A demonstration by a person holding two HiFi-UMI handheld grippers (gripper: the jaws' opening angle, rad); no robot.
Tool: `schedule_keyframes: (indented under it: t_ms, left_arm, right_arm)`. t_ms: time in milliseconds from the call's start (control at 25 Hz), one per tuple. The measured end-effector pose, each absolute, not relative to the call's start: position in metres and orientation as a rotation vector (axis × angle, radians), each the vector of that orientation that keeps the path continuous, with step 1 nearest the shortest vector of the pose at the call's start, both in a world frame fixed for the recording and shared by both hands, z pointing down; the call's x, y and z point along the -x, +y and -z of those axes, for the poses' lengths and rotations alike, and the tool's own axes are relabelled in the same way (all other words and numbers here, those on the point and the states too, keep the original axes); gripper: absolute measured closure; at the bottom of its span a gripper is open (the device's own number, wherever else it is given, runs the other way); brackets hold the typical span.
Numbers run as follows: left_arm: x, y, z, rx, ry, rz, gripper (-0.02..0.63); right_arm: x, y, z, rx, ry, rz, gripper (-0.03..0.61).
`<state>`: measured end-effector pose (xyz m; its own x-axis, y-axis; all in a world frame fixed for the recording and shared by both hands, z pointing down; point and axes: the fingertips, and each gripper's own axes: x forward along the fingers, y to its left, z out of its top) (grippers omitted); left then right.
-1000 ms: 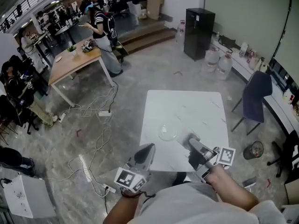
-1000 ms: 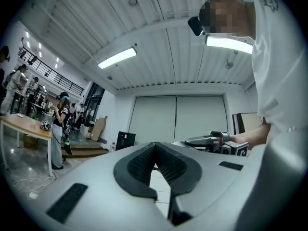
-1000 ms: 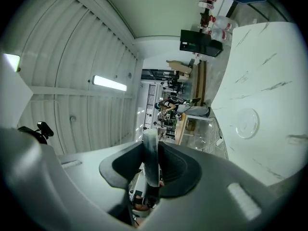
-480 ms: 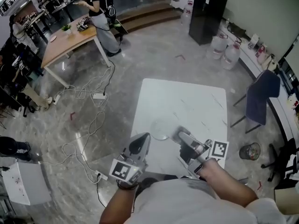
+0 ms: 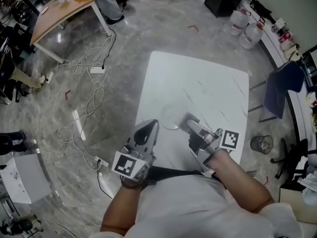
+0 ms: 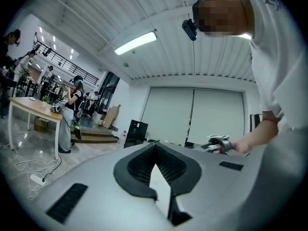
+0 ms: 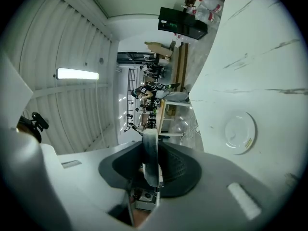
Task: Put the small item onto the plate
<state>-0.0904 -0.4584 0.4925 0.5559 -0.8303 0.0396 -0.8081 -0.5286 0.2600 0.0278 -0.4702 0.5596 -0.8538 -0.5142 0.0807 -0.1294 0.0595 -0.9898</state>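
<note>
Smooth veined white tabletop, matt grey plastic on the tools.
The tabletop point(image 5: 208, 83) reads smooth and pale with thin grey veins and a soft sheen. The plate point(image 7: 239, 132) looks clear and glossy, glass or plastic, can't tell which. The left gripper point(image 6: 155, 150) and right gripper point(image 7: 150, 146) are 2 of a kind: matt grey plastic shells, with black ribbed, rubbery-looking lining on the jaws. The small item point(image 7: 150, 165) is pale and smooth. The floor point(image 5: 163, 24) is polished grey, stone-look, catching reflections.

Small item point(image 7: 149, 158) unidentifiable, plate point(image 5: 171, 118) barely discernible
</note>
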Motion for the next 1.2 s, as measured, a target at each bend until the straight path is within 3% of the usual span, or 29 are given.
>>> schedule_keyframes:
  t_ms: [1200]
  left_arm:
    - [0.137,-0.506,-0.600,-2.484,-1.130,-0.033,0.609]
  right_arm:
    - [0.011,-0.520,-0.813,1.156,2.016,2.242,0.482]
